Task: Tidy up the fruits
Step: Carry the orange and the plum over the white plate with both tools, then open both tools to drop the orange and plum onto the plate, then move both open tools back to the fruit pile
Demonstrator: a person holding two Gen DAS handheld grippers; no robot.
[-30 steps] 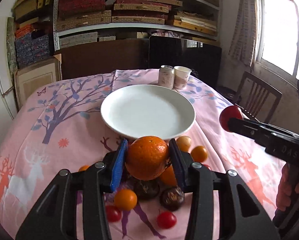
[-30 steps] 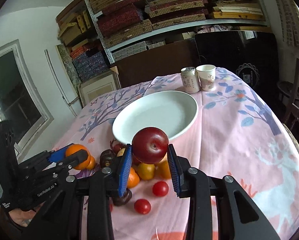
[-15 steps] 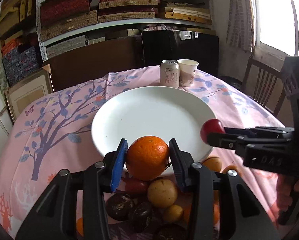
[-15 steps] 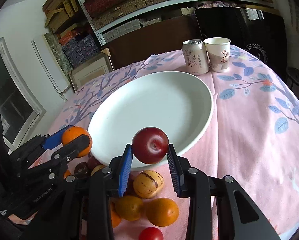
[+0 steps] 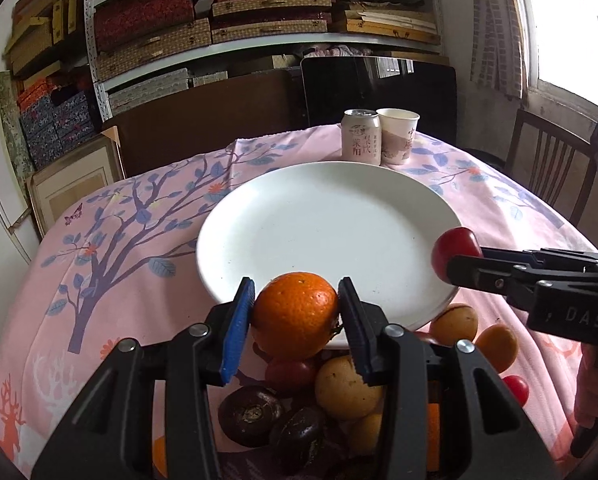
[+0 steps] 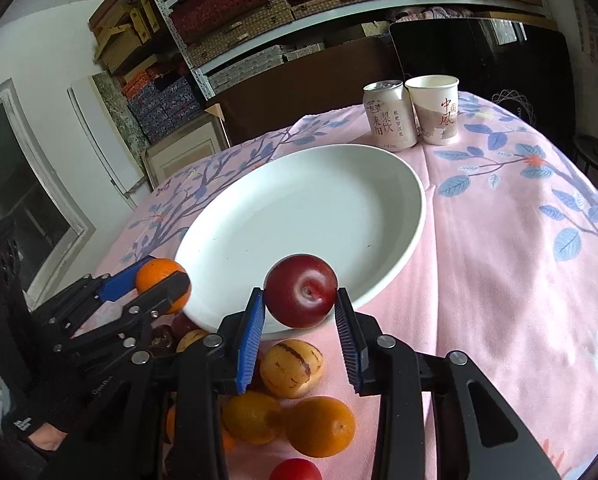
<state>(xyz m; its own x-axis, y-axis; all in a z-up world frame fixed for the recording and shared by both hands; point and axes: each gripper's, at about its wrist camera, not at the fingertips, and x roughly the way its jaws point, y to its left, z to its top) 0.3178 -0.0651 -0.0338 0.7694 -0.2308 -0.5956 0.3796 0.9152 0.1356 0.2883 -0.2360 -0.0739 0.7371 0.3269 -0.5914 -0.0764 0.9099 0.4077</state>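
Table: pink cloth (image 6: pixel 499 280), white plate (image 5: pixel 319 220) empty, can (image 6: pixel 389 120) and paper cup (image 6: pixel 435 110) behind it.
Left gripper (image 5: pixel 297 316): pinching orange (image 5: pixel 295 316) at near plate rim.
Right gripper (image 6: pixel 301 300): pinching plum (image 6: pixel 301 290) over rim.
Handling: both round, smooth, likely to roll; grip across middle, lightly.
Room: plate centre free; loose fruit pile (image 6: pixel 291 368) crowds near edge.

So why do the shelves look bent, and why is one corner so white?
Left wrist view: the window at upper right is blown out to white glare, and the shelves bow because the fisheye lens curves straight lines. Right wrist view: same bending and dark rounded corners, softer light; the plum looks sharp.
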